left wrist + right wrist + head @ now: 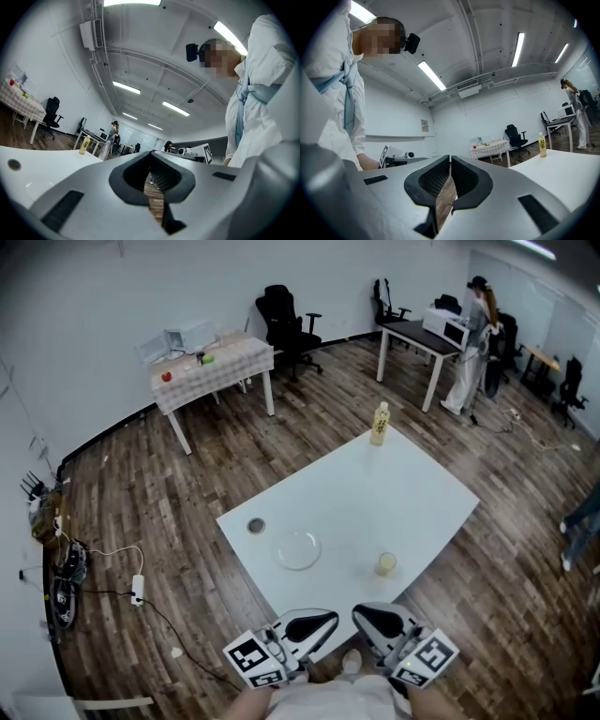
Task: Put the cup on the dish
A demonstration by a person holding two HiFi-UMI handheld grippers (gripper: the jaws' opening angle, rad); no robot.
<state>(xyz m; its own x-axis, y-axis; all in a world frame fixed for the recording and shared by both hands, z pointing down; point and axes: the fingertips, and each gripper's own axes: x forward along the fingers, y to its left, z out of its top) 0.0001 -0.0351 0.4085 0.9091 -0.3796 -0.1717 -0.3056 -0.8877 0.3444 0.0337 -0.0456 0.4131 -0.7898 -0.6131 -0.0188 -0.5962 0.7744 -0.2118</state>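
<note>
Listing from left to right, as laid out on the white table [412, 493] in the head view:

- Small dark round item [256, 525], near the table's left corner; its kind cannot be made out.
- Clear dish [298, 549], flat and empty, set just right of that item and toward the near edge.
- Left gripper [314, 624], held off the near corner of the table; in its own view the jaws are seen pressed together at the tips, with nothing between them.
- Right gripper [380, 620], held beside the left one, also short of the table; its jaws are likewise closed, and nothing is pinched.
- Yellow-labelled bottle [380, 424], upright at the far corner, well apart from everything else.
- Pale cup [385, 563], upright near the table's near right edge, to the right of the dish and clearly apart from it.

Key relation: the cup is found almost straight ahead of the right gripper, which is judged the nearer of the two. The dish is placed ahead of the left gripper, so a carry leftward across the table would be called for.
</note>
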